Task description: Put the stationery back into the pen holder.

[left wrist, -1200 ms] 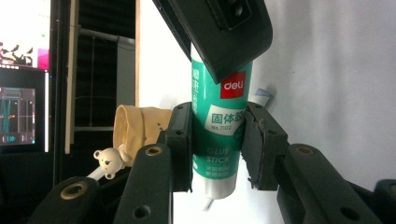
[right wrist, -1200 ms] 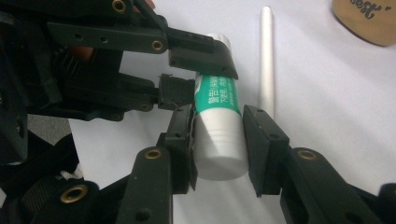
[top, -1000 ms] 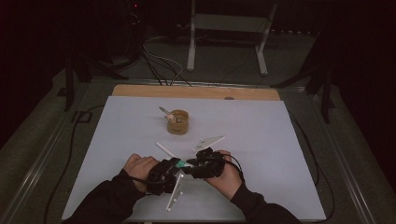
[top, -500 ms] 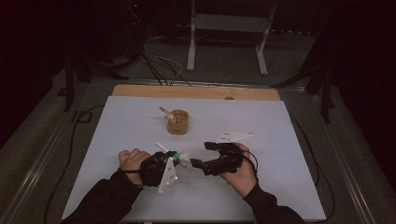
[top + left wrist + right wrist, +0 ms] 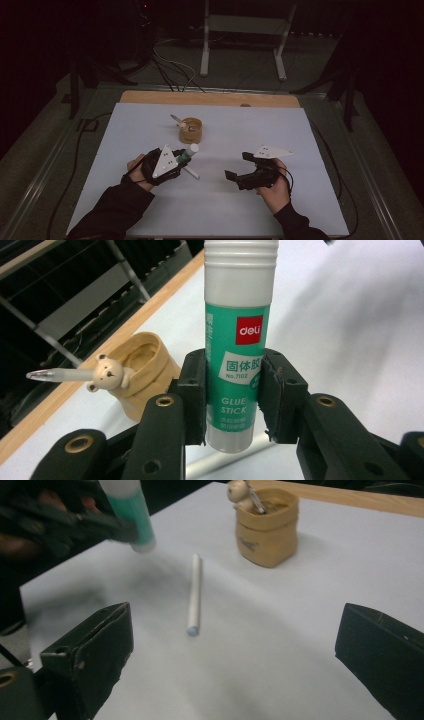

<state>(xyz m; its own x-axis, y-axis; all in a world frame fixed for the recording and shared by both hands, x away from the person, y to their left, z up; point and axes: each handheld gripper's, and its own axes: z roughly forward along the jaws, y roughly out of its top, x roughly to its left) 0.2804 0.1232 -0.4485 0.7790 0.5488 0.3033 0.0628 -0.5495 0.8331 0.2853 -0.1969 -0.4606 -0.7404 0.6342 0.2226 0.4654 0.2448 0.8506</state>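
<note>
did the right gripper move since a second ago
Yes. The right gripper has slid rightward in the high view, away from the left gripper and further from the tan cup; its jaws have just been opening, nothing between them.

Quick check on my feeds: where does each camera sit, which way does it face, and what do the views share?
High view: above the person's side, facing forward and down on the white table; forearms, left gripper, right gripper.
Left gripper view: along its jaws, shut on the glue stick; tan cup beyond.
Right gripper view: between its open, empty jaws toward the white stick.
Shared: glue stick and cup appear in all three.
</note>
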